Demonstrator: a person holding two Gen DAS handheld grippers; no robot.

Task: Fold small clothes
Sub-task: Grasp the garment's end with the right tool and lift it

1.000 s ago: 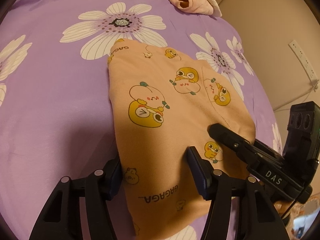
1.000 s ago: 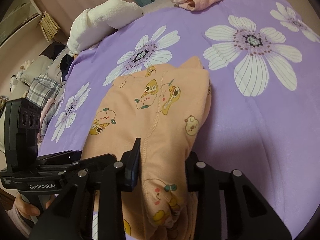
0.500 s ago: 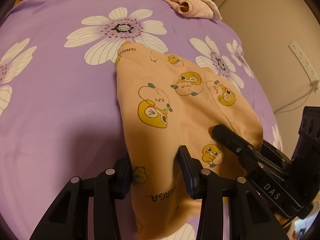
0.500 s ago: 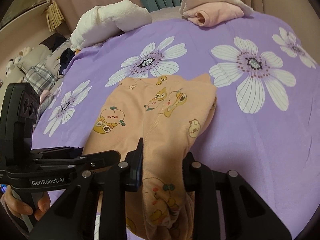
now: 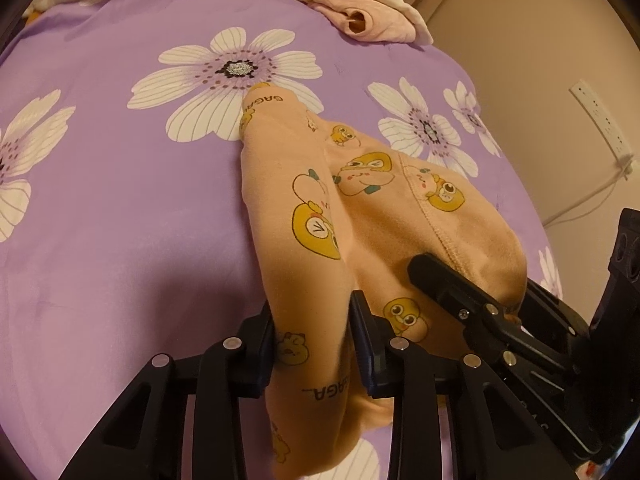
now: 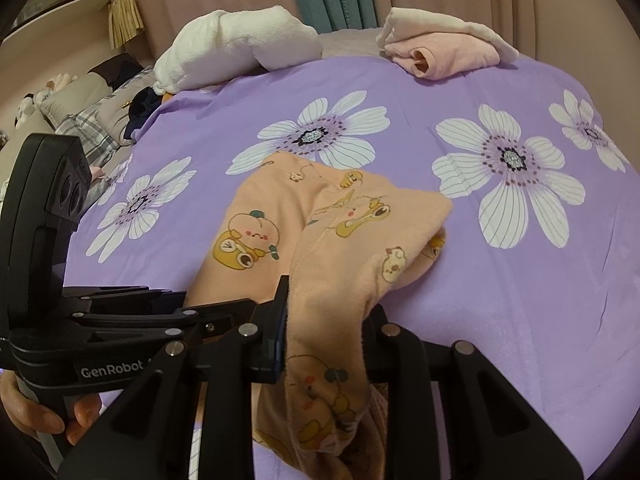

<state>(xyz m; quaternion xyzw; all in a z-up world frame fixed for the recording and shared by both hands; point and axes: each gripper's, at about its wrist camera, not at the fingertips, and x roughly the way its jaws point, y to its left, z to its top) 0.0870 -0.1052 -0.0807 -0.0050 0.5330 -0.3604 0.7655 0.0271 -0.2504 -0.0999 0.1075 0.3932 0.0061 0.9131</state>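
Note:
A small peach garment point(image 5: 360, 200) printed with yellow cartoon ducks lies on the purple flowered bedsheet point(image 5: 120, 220). Its near edge is raised and bunched. My left gripper point(image 5: 312, 320) is closing its jaws on the left part of that edge, and the cloth fills the gap between the pads. My right gripper point(image 6: 326, 312) is shut on the right part of the same edge, by the stitched seam. In the right wrist view the garment point(image 6: 280, 220) drapes down through the fingers. Each gripper shows in the other's view, the right gripper point(image 5: 440, 276) and the left gripper point(image 6: 160, 312).
A folded pink garment point(image 5: 372, 20) lies at the far edge of the bed. A white rolled towel or pillow point(image 6: 236, 48) sits at the back left, with more clothes point(image 6: 92, 120) beyond the bed's left side. A wall socket point(image 5: 600, 120) is at the right. A hand point(image 6: 36, 412) holds the left gripper.
The left jaws have narrowed onto the garment's near edge. Both grippers have risen a little, so the flat cloth has gathered into raised folds.

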